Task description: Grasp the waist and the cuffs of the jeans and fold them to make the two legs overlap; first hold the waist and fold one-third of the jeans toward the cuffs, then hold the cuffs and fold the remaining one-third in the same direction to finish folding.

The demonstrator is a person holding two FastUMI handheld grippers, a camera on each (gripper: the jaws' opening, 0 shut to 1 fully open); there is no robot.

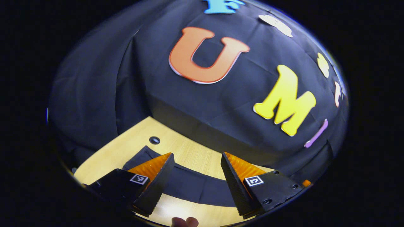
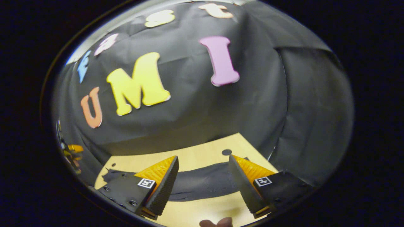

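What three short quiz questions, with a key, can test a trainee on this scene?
1. True or false: the left claw is shut on the jeans.
2. On what do the jeans lie? A) the wooden table B) a metal tray C) the floor
3. Fill in: in the right gripper view, the fingers of the right claw stand ____, with the jeans between and beyond them.

Key: 1 false, both claws are open and above the cloth; 2 A; 3 apart.

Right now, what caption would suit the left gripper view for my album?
Open hand-held gripper poised above dark jeans lying on a pale wooden table.
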